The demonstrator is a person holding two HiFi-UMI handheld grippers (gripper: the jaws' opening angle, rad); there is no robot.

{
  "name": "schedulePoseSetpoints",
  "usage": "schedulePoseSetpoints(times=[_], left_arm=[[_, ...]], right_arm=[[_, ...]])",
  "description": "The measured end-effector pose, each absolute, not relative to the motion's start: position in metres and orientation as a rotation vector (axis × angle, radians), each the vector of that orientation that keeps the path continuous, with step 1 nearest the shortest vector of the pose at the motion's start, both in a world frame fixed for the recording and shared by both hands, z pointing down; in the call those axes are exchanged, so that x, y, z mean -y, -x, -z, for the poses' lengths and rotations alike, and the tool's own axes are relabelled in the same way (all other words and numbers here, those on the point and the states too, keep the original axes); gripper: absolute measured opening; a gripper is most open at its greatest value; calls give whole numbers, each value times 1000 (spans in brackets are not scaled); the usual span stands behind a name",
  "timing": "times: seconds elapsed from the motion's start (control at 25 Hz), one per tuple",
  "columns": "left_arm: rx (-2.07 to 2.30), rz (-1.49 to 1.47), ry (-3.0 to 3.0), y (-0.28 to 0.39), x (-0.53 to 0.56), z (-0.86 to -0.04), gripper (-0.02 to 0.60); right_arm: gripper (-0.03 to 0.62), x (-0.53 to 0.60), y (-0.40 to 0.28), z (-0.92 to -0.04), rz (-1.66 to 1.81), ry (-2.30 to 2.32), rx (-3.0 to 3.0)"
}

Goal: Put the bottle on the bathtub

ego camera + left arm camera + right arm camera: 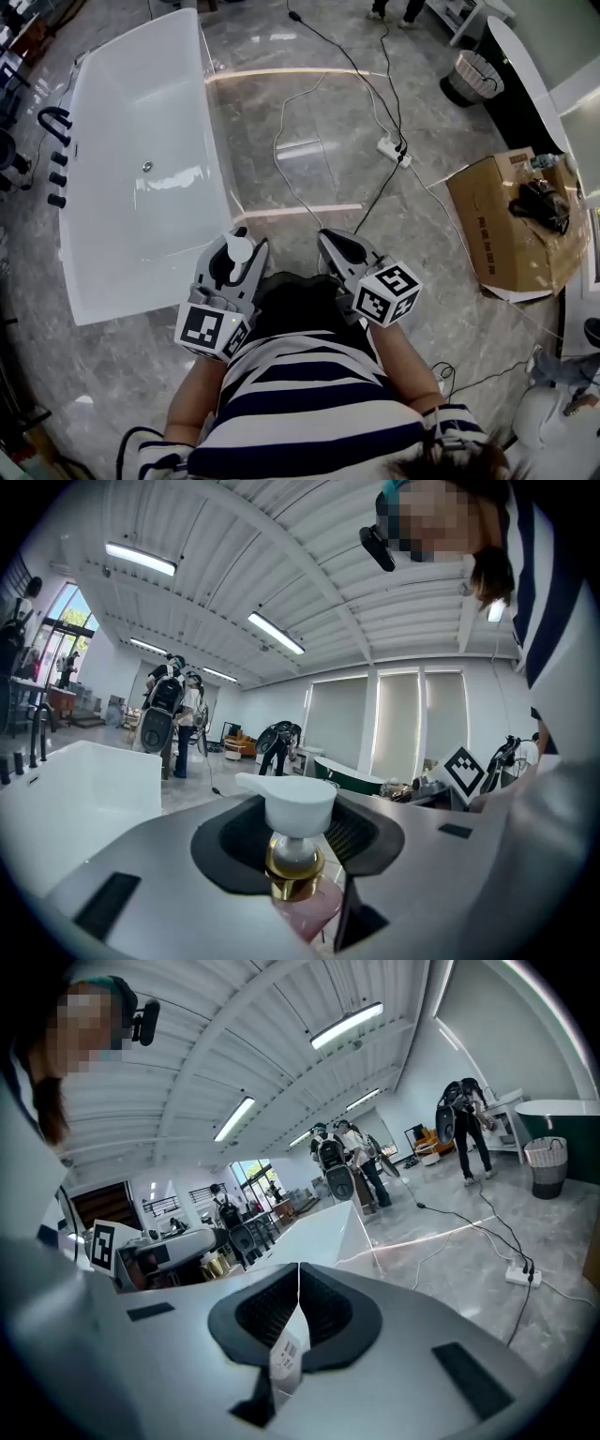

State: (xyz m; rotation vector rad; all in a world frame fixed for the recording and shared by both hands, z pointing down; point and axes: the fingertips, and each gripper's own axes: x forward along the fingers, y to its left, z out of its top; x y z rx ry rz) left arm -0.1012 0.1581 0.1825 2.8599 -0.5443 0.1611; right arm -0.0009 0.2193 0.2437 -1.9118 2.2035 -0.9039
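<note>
Bottle carried upright, tub just ahead.
Close to the person's body, the left gripper [234,258] is clamped on the pump bottle's [297,808] neck, and the right gripper [298,1312] is pinched together on a small white tag [287,1358]. I'd keep the bottle level, then seat it squarely on the bathtub [217,187] rim before letting go.

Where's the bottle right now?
In the head view the bottle is at lower left, clamped in the left gripper, beside the near corner of the bathtub and not yet on it.
</note>
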Motion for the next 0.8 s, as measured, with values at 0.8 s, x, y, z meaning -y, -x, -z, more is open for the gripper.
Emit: schedulePoseSetpoints(times=[0.8], left_arm=[[1064, -164, -2707, -19, -100, -205, 163]], right_arm=[[28, -145, -112, -270, 999, 1450, -2681]])
